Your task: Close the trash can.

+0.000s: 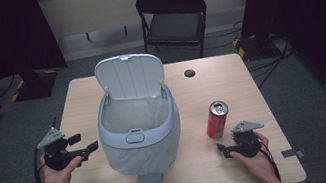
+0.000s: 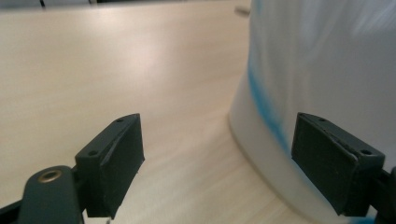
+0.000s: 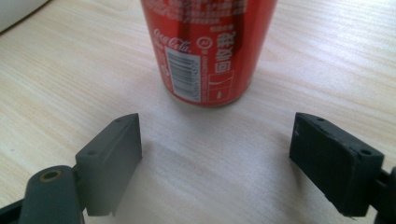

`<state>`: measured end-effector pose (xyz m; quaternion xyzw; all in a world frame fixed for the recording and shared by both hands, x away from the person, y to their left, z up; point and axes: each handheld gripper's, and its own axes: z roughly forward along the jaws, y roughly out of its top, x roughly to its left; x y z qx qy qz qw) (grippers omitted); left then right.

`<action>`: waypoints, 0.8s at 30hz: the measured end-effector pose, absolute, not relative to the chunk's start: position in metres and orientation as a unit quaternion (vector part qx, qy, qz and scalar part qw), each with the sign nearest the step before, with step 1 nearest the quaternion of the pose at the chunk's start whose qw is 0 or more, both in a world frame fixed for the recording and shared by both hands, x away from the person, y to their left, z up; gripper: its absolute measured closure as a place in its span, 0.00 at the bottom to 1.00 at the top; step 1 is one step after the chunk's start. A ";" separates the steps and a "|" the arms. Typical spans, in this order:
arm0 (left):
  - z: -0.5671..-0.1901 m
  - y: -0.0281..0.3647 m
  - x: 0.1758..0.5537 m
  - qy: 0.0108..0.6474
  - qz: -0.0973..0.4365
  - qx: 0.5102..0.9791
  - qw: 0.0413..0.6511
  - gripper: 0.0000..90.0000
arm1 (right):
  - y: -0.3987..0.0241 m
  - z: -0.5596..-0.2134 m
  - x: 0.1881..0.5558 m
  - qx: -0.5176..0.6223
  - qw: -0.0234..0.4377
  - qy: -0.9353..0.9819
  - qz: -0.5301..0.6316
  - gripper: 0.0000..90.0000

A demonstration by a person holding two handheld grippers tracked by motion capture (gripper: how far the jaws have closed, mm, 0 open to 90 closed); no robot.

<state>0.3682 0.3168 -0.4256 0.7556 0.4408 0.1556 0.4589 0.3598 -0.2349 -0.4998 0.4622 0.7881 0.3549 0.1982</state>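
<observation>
Dark curtains close off both sides of the room in the high view, with a black folding chair [image 1: 172, 16] at the top centre behind a pale wooden worktop [image 1: 76, 99]. At the frame's centre stands a grey-blue bin [image 1: 140, 131] with its lid [image 1: 130, 76] tipped up and a white liner inside. A red can [image 1: 217, 119] stands upright right of centre, well apart from the bin; its lettering is too small to read from up here. The left gripper [image 1: 86, 142] sits at the left edge of the worktop, just beside the bin, fingers spread with nothing between them. The right gripper [image 1: 221, 150], at the lower right, lies just below the can, its fingers mostly hidden behind its own body. Both forearms are cut off by the bottom edge.

From the left gripper view, the fingers [image 2: 112, 161] stand wide apart over bare wood, gripping nothing; the bin's wall [image 2: 322, 70] fills the right side, blurred, with a smeared blue streak and its top cut off.

From the right gripper view, the fingers [image 3: 109, 161] are wide open and empty, with the can [image 3: 205, 51] upright just beyond them at the top centre. "Coca-Cola" in white script, a barcode and Chinese characters show on it; the smaller print is unreadable, and the can's top is cut off.
</observation>
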 end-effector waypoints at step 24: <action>-0.502 0.297 0.374 0.438 0.193 0.802 0.357 0.16 | -0.227 -0.481 0.390 0.442 0.220 0.778 0.387 0.16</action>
